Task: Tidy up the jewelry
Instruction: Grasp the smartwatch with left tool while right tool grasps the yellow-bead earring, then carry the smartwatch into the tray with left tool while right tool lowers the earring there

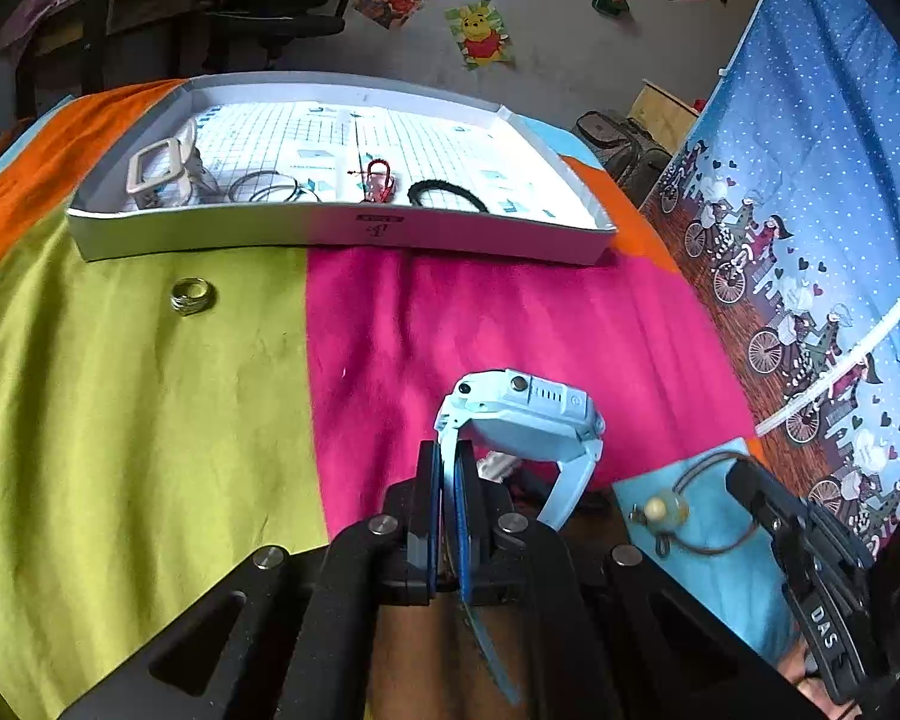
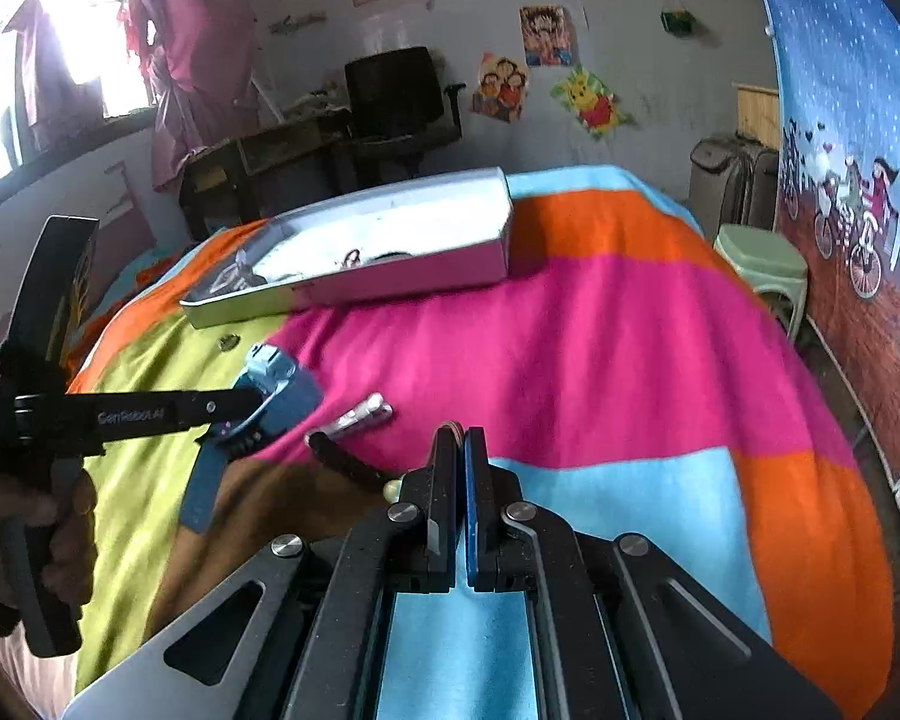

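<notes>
My left gripper point(image 1: 448, 456) is shut on the strap of a light blue smartwatch point(image 1: 525, 417) and holds it above the pink cloth; it also shows in the right wrist view point(image 2: 276, 387). The white box tray point(image 1: 342, 234) lies ahead and holds a white watch point(image 1: 162, 171), thin bangles point(image 1: 270, 186), a red charm point(image 1: 378, 180) and a black band point(image 1: 444, 192). A gold ring point(image 1: 192, 296) lies on the green cloth. My right gripper point(image 2: 461, 438) is shut on a thin brown cord point(image 2: 453, 425); its bead pendant point(image 1: 666, 510) hangs in the left wrist view.
The bed is covered by a striped cloth in green, pink, orange and blue point(image 1: 510, 312). A silver clasp piece point(image 2: 366, 411) and a dark strap point(image 2: 348, 465) lie on the pink cloth. A green stool point(image 2: 762, 267) and a blue patterned curtain point(image 1: 810, 240) stand at the right.
</notes>
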`<state>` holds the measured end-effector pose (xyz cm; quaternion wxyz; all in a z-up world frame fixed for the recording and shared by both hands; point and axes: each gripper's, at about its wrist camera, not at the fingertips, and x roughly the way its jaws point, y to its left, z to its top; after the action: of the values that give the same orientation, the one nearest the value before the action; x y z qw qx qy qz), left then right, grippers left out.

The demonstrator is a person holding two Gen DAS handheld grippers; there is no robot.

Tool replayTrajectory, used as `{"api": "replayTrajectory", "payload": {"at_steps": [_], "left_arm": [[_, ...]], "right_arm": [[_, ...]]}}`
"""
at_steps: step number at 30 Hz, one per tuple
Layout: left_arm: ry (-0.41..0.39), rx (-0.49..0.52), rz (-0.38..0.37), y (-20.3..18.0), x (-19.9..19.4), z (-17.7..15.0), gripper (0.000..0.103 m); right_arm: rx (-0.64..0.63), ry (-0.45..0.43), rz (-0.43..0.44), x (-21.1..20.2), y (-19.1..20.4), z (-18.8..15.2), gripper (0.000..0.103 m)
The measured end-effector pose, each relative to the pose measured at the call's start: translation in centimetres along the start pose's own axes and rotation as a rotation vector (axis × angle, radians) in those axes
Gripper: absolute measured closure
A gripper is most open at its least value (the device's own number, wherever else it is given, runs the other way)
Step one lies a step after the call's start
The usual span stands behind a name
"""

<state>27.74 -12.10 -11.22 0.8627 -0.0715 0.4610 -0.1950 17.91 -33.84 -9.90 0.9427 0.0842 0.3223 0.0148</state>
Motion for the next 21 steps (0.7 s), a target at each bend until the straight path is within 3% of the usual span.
{"api": "replayTrajectory", "payload": {"at_steps": [8,21], "left_arm": [[-0.040,-0.032,-0.004,1.1,-3.9,2.6,0.098],[-0.157,-0.060,0.062,5.4,-7.1,11.1,0.098]], "right_arm": [[-0.004,-0.080,0.020,-1.9,1.1,4.2,0.101],[-0.087,-0.154,0.099,2.7,5.4,18.5,0.101]]}}
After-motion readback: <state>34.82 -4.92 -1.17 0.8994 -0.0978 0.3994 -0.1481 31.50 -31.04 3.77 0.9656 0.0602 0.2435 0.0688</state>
